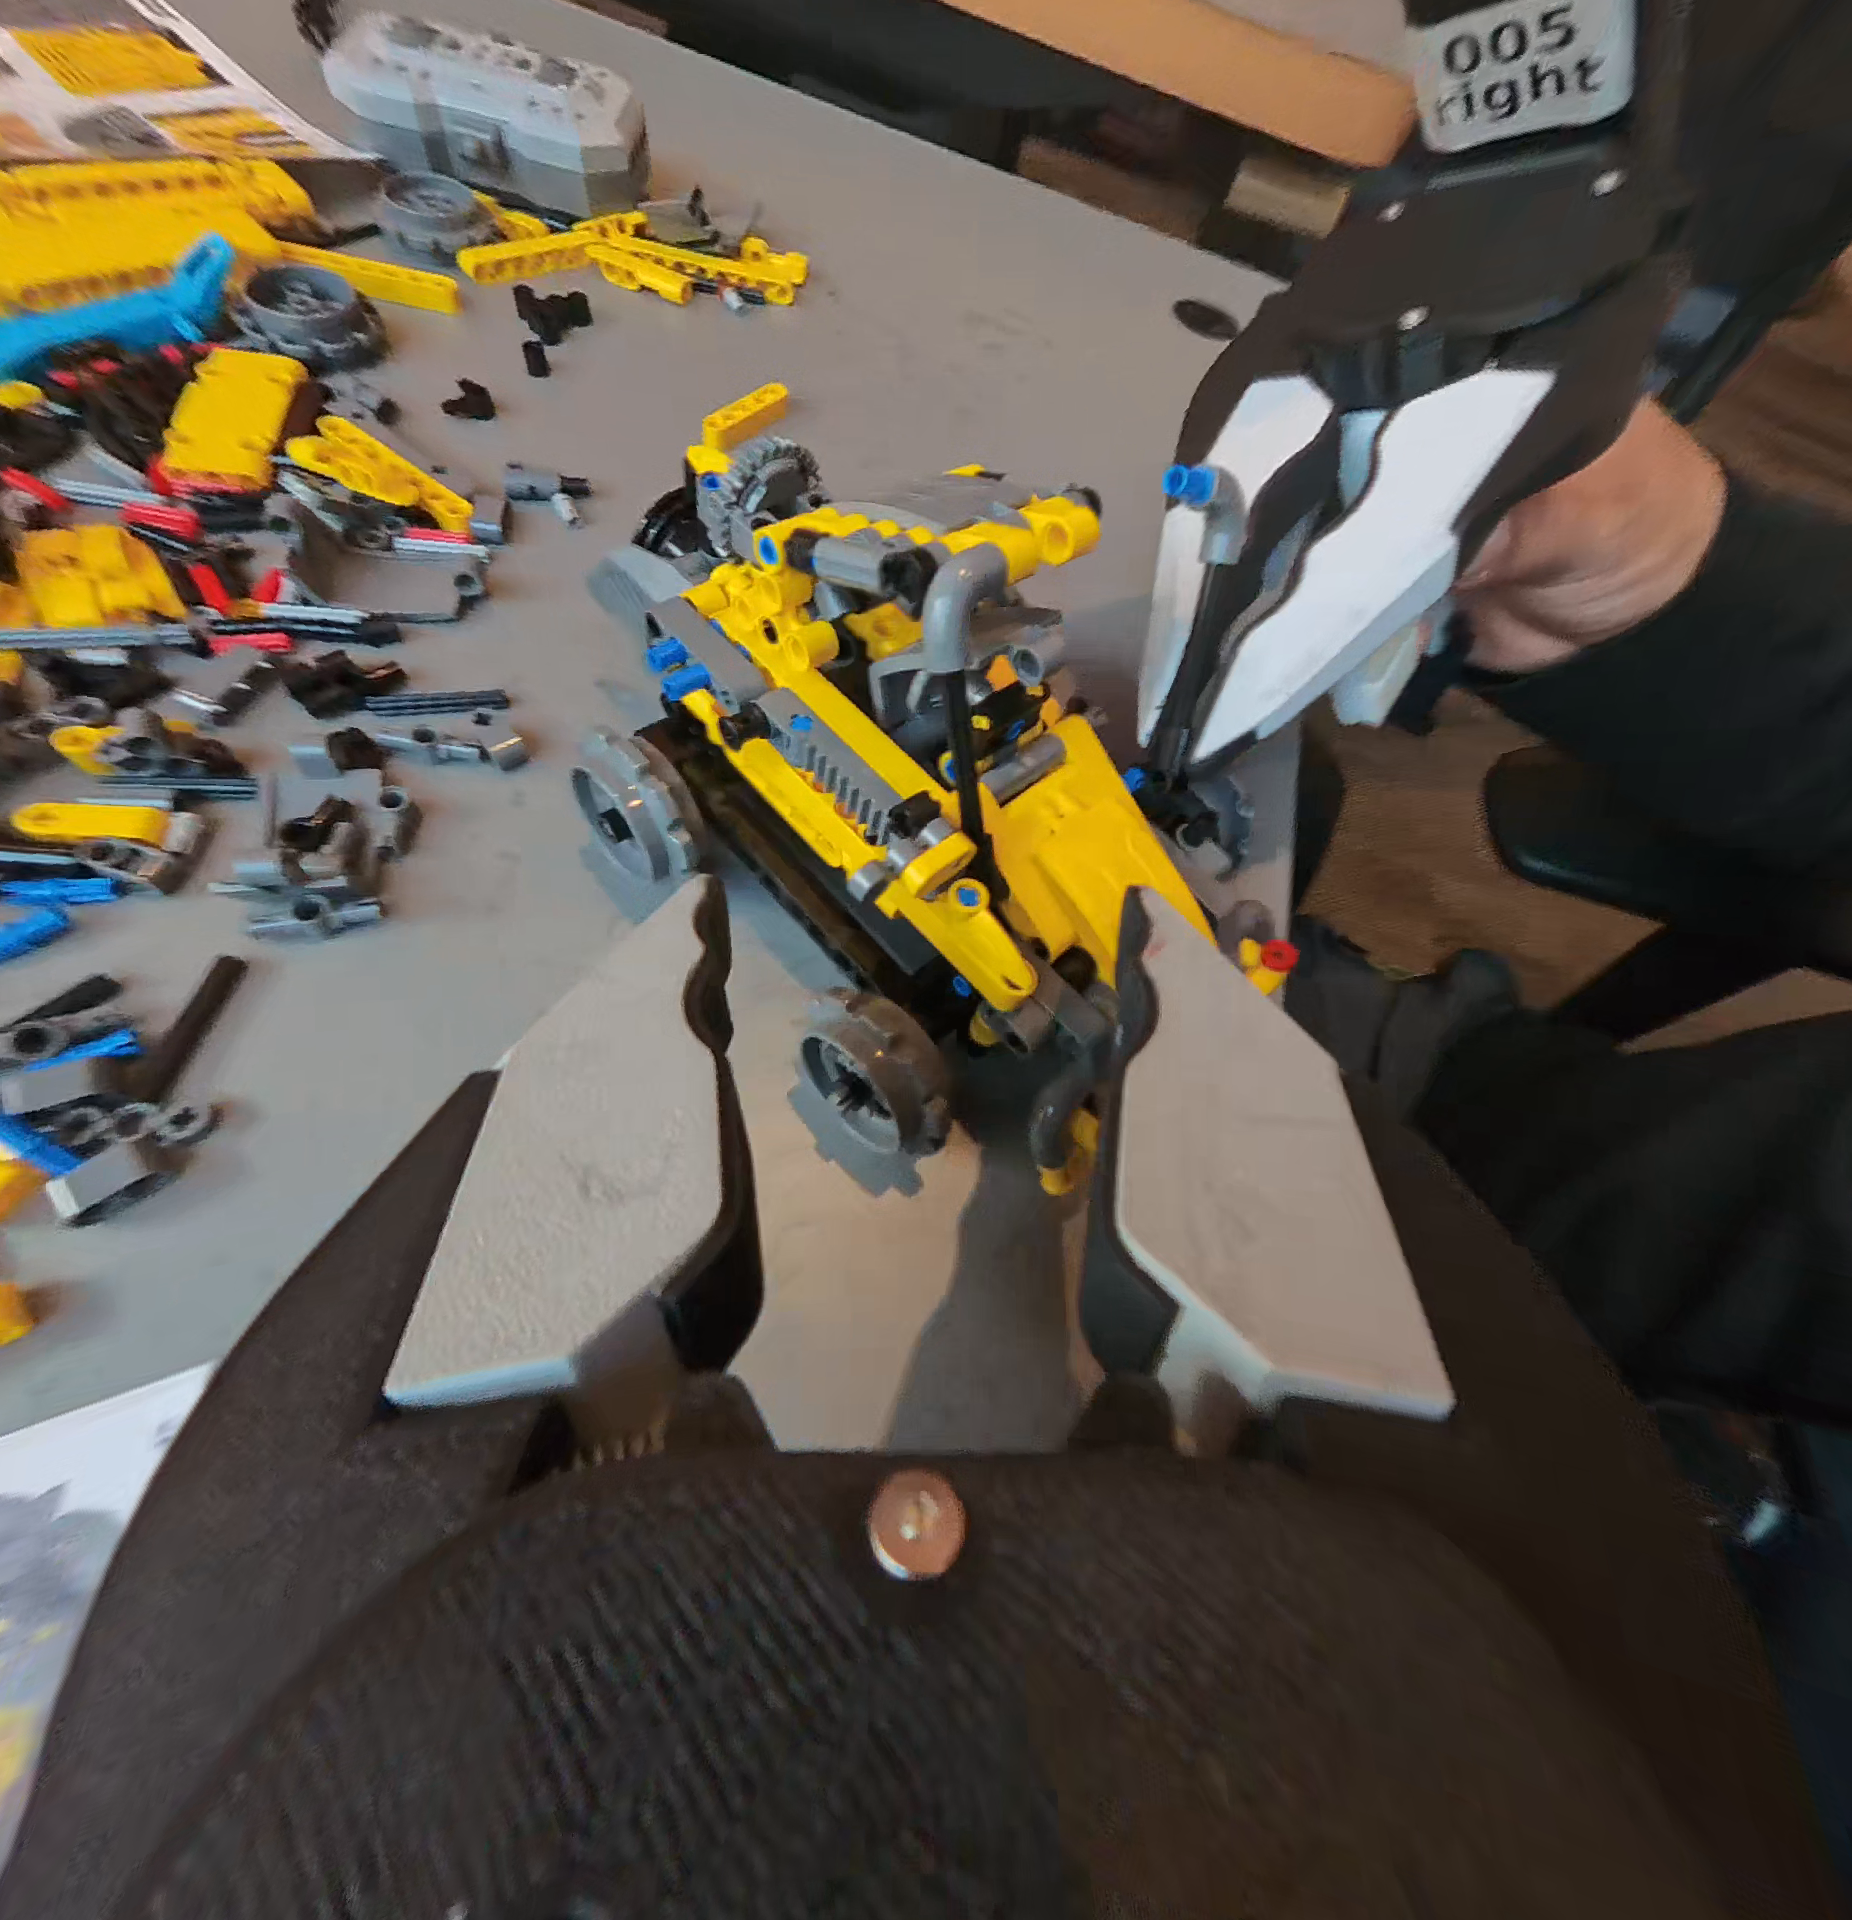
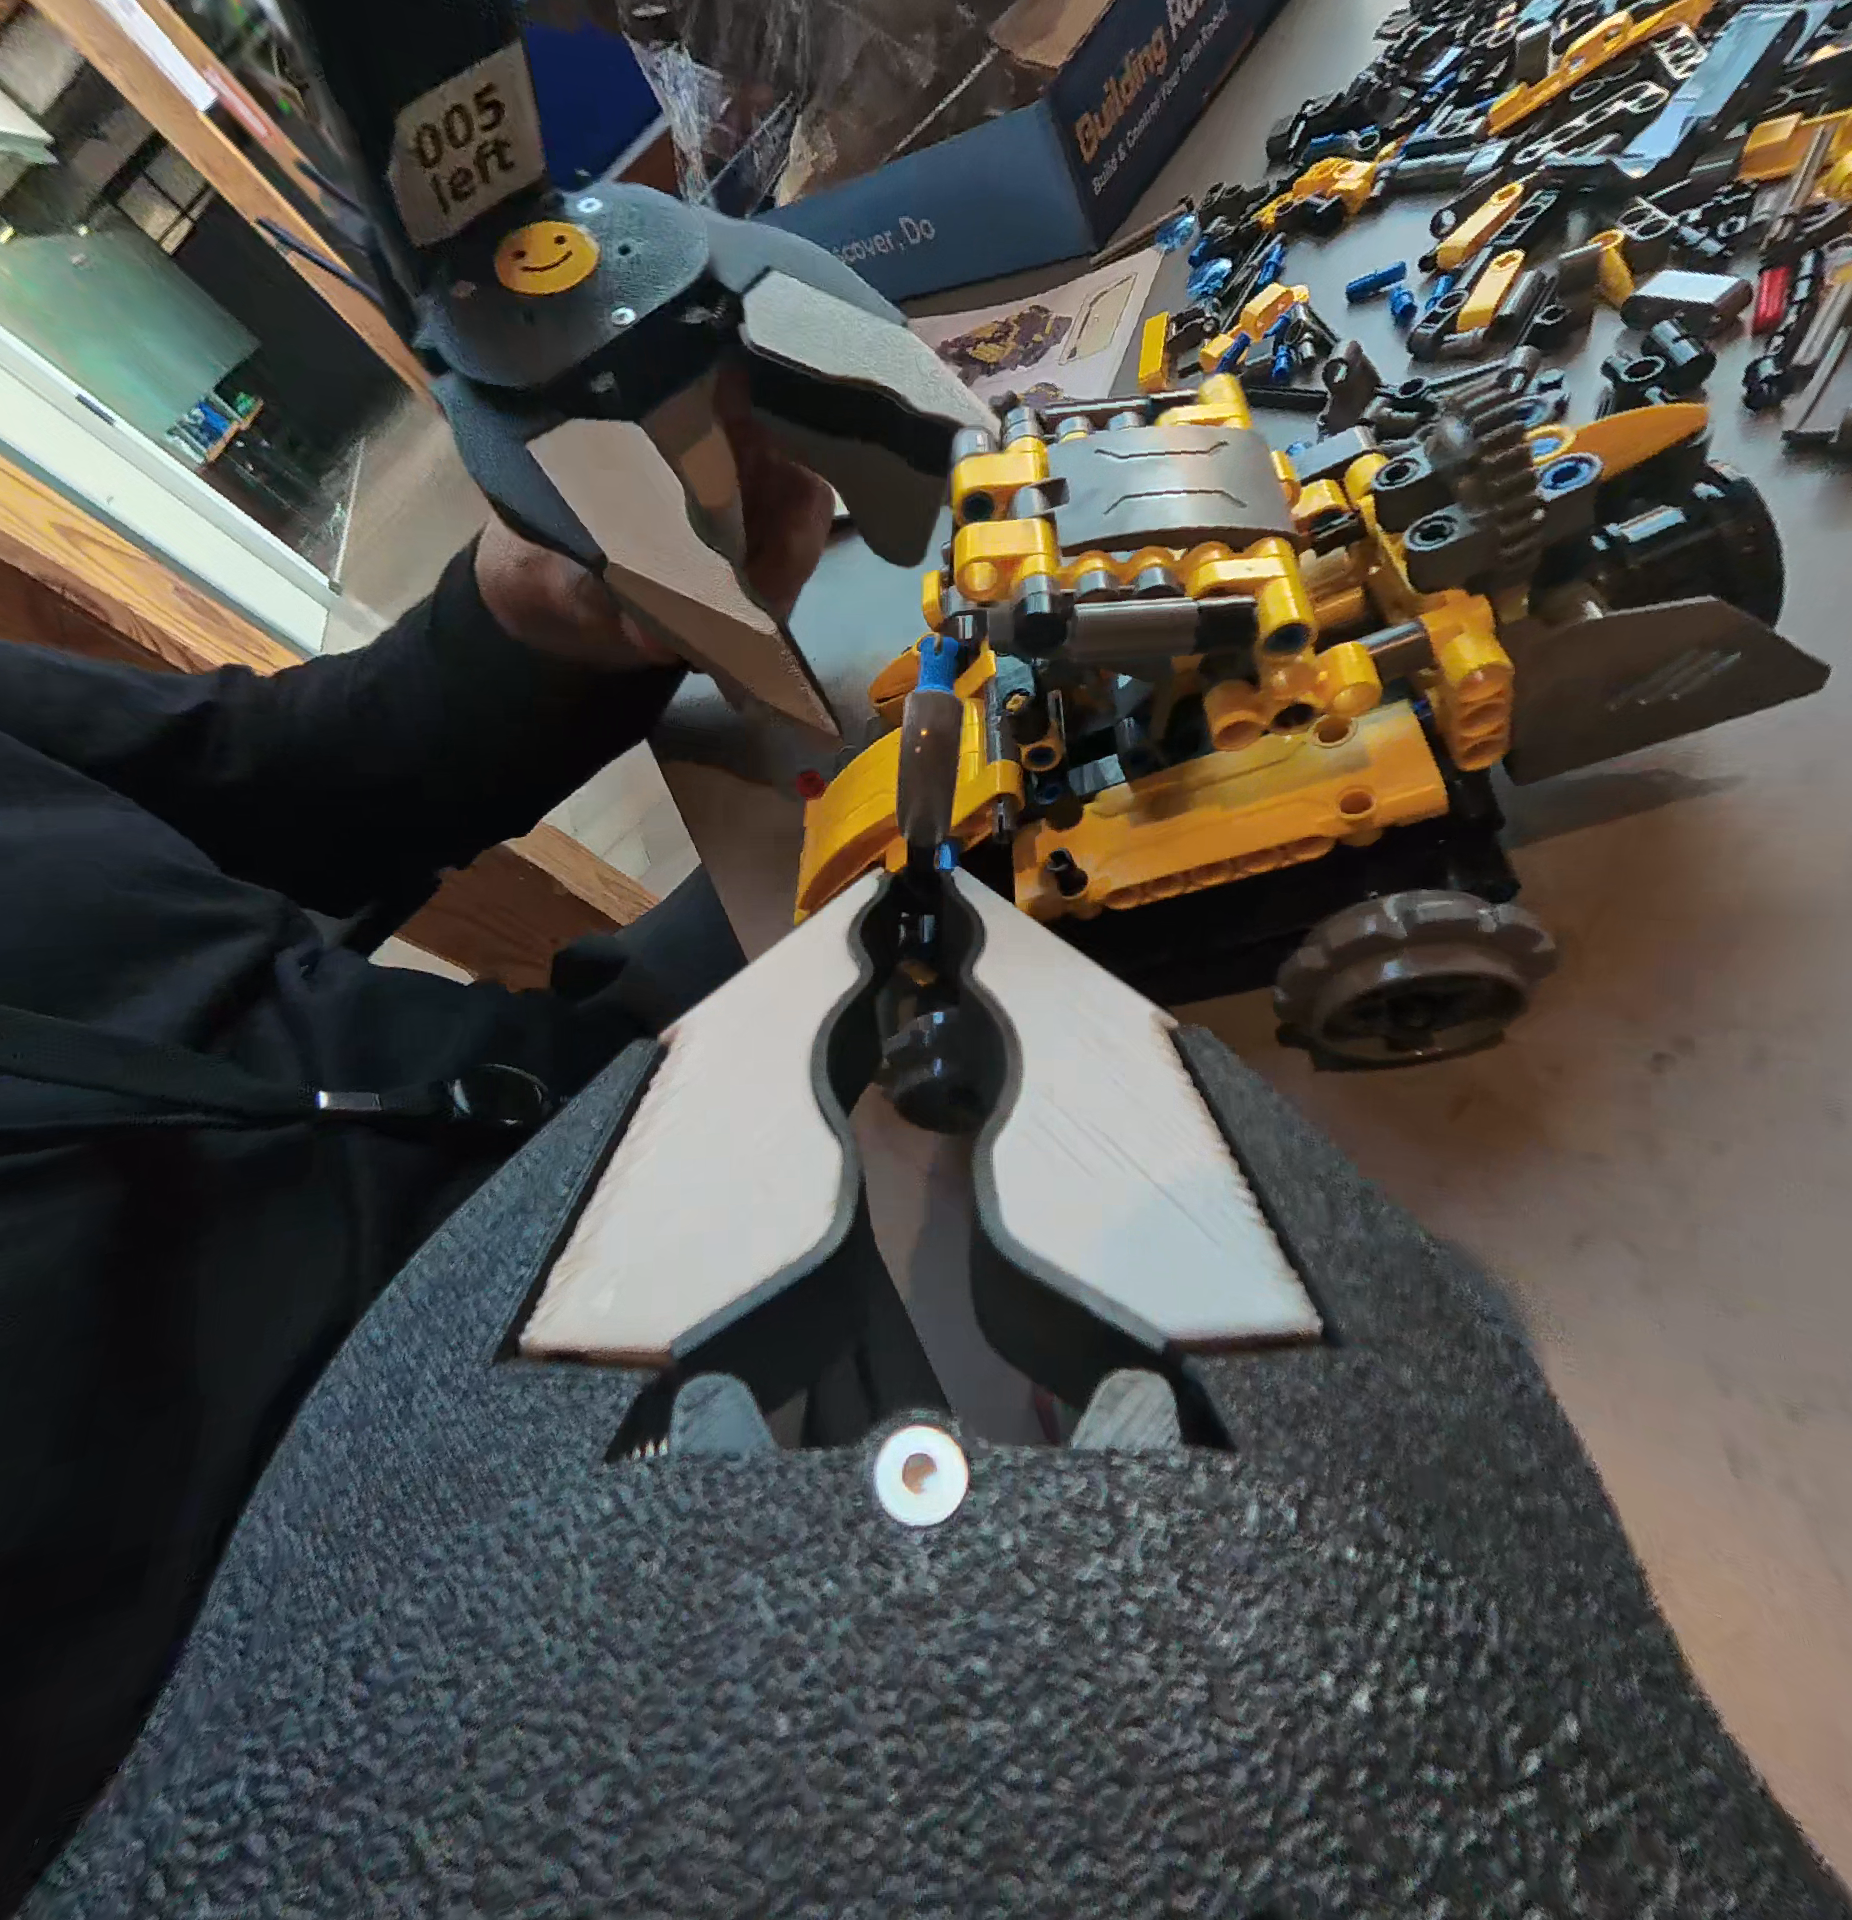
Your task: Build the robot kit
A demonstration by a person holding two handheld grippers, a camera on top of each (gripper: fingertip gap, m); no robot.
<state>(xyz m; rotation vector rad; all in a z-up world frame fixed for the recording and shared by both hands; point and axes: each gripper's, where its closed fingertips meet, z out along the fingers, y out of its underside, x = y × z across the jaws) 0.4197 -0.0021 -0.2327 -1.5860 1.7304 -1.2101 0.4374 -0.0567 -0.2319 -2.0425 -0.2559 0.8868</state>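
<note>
Now right claw (image 2: pixel 917 883) pinches rod (image 2: pixel 927 758) — tight

A yellow model car (image 1: pixel 880 769) stands near the table's (image 1: pixel 953 270) right edge, filling the middle. Loose bricks (image 1: pixel 226 644) crowd the whole left side, with a grey box (image 1: pixel 486 99) behind them. Bare tabletop lies beyond the car and in a strip between car and bricks. The right gripper (image 1: pixel 1176 753) blocks the car's right flank; the left gripper (image 1: pixel 922 914) straddles its near end.
</note>
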